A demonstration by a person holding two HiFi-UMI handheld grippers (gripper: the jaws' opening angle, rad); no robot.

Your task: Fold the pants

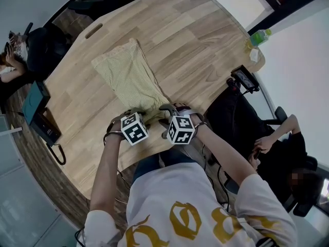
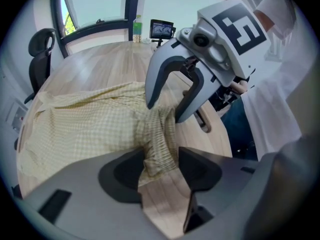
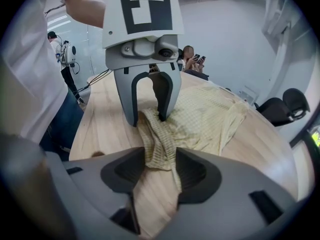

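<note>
Pale-yellow checked cotton pants (image 1: 128, 76) lie on the light wooden table (image 1: 205, 50), stretching away from both tongs. Astride the bunched waistband (image 2: 160, 134), the left gripper (image 2: 161, 168) and right gripper (image 3: 160, 170) stand wide, not clamped; folding looks barely begun.

Head view: overhead, steeply down, middle distance, whole table (image 1: 205, 40). Left gripper view, right gripper view: low, close, facing each other; shared: bunched pants (image 2: 90, 129) edge.
</note>
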